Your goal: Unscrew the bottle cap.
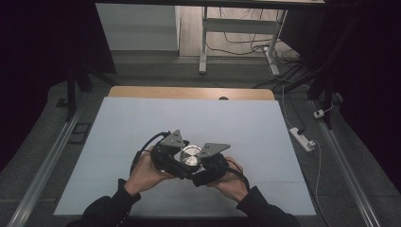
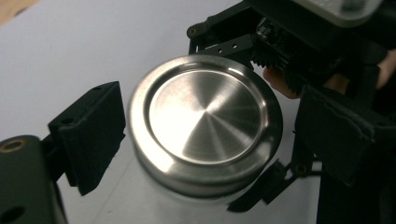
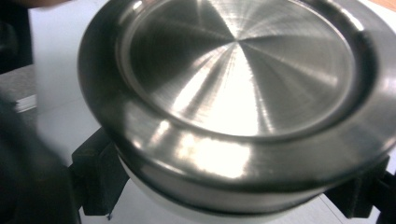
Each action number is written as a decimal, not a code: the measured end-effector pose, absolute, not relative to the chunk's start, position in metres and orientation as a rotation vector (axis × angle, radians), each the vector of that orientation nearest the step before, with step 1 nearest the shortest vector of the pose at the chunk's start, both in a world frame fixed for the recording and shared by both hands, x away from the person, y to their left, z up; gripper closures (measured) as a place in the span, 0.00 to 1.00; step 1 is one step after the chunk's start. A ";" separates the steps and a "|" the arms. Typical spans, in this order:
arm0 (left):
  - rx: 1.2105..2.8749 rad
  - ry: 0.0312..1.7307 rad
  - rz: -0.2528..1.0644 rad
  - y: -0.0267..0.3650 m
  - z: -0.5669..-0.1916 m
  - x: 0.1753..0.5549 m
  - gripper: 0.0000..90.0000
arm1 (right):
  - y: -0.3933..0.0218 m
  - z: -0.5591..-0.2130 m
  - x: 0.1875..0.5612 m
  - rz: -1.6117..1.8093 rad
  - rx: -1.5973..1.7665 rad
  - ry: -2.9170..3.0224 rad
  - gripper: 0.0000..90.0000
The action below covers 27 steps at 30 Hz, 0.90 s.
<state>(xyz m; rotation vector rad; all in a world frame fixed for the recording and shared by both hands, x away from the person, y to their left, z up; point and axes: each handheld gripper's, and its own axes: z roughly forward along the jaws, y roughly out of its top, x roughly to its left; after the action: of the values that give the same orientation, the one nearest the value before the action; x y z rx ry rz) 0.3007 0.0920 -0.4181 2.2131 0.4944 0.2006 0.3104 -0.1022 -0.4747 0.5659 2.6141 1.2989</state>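
A round brushed-steel lid (image 1: 190, 155) (image 2: 205, 123) (image 3: 238, 70) sits on a white jar, which is held just above the white mat near the table's front. My left gripper (image 1: 177, 158) (image 2: 210, 140) has a jaw on each side of the lid; its pads (image 2: 91, 135) stand slightly off the rim, so it is open. My right gripper (image 1: 208, 165) (image 3: 233, 191) reaches under the lid from the other side, its pads (image 3: 100, 177) pressed on the jar's white body (image 3: 154, 200). In the left gripper view the right gripper (image 2: 299, 42) shows just behind the jar.
The white mat (image 1: 142, 123) covers most of the wooden table (image 1: 189, 92). A power strip (image 1: 302, 138) and cables lie on the floor at the right. A white desk frame (image 1: 203, 47) stands beyond the table, and a metal rail (image 1: 42, 165) runs along the left.
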 end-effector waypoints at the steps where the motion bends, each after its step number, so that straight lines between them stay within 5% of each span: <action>1: 2.222 0.466 0.204 0.096 -0.416 0.301 0.07 | -0.102 -0.475 0.310 1.307 0.553 2.620 0.17; 10: 2.287 0.116 0.069 0.110 -0.417 0.300 0.15 | -0.093 -0.476 0.299 1.317 0.316 2.727 0.17; 14: 2.310 0.083 0.064 0.106 -0.422 0.300 0.21 | -0.090 -0.476 0.294 1.317 0.267 2.757 0.17; 27: 2.228 0.562 0.255 0.080 -0.425 0.299 0.22 | -0.097 -0.476 0.307 1.256 0.541 2.619 0.17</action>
<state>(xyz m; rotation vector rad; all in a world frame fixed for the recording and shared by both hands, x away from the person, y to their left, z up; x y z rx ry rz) 0.2990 0.0799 -0.4247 2.2280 0.5621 0.2549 0.3071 -0.0973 -0.4757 0.5412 2.6189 1.2564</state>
